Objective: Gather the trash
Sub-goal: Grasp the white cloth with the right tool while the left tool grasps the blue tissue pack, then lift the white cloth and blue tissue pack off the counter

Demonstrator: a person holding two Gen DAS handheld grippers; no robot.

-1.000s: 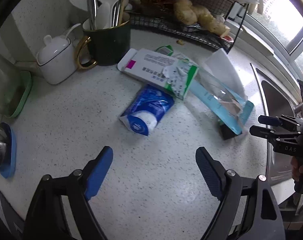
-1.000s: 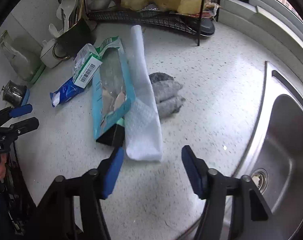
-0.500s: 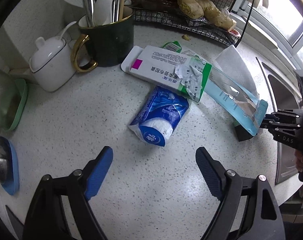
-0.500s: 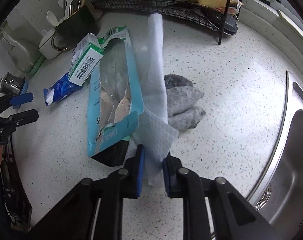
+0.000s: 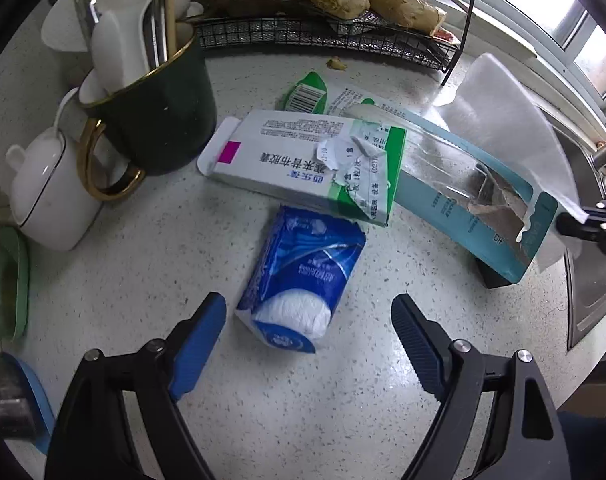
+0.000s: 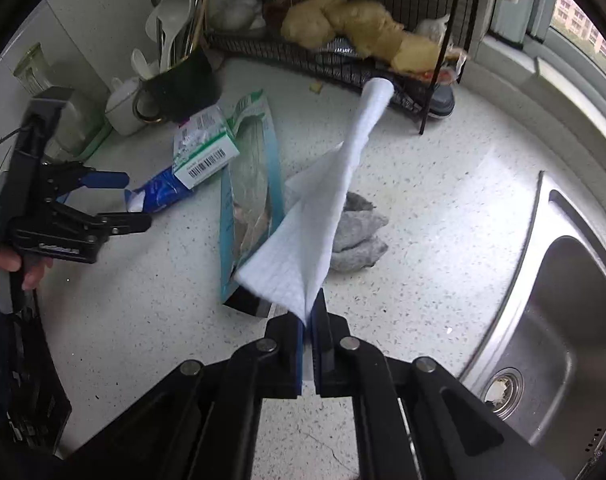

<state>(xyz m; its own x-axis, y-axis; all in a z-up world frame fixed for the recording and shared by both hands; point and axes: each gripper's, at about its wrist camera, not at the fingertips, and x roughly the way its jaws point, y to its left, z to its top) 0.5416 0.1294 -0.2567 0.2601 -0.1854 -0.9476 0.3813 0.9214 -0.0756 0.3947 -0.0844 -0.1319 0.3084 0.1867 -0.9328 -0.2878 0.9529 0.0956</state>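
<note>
On the counter (image 5: 151, 264) lie 4 pieces of trash: 1 white paper towel (image 6: 323, 216), 1 teal windowed box (image 5: 475, 188), 1 white-and-green carton (image 5: 303, 164) and 1 blue tissue pack (image 5: 303, 280). Behind the carton is 1 flattened green wrapper (image 5: 307, 94). 1 grey cloth (image 6: 359, 236) sits right of the towel. At far left stand 1 dark green mug (image 5: 163, 120) holding several utensils, too crowded to count, and 1 white lidded pot (image 5: 49, 196). 1 black wire rack (image 6: 343, 52) stands at the far side, with 1 steel sink (image 6: 555, 320) on the right. There are 2 tools: the left tool (image 5: 307, 344) and the right tool (image 6: 309, 328).
</note>
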